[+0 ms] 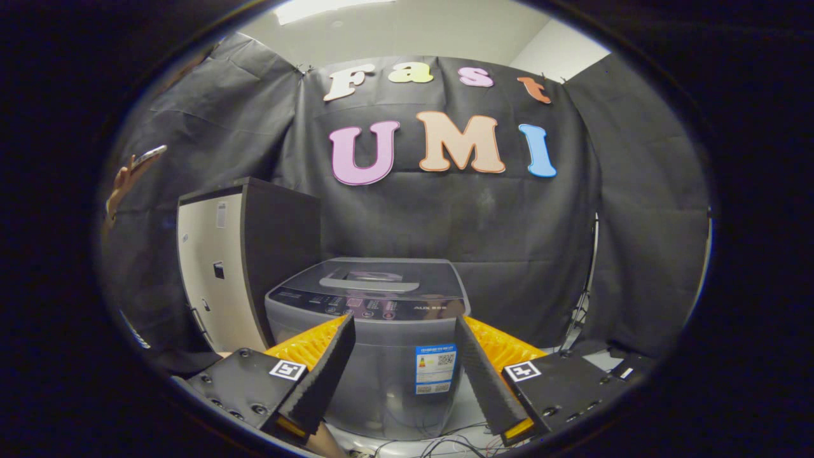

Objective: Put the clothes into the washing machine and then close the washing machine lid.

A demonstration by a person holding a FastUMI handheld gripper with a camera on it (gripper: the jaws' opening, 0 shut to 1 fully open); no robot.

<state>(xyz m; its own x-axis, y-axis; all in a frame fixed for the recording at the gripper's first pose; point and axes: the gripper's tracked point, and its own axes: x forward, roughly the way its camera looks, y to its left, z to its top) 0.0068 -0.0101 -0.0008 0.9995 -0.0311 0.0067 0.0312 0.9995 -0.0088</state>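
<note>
Around me the booth is hung with black cloth point(210, 127) in creased panels, pinned along the top. Above it I see a pale ceiling point(413, 32) with a bright light panel point(311, 7), and a white wall point(559, 54) showing at the corner. A tall dark cabinet point(280, 242) with a cream front stands against the cloth. Loose cables point(445, 442) trail over the light floor point(464, 407) below
</note>
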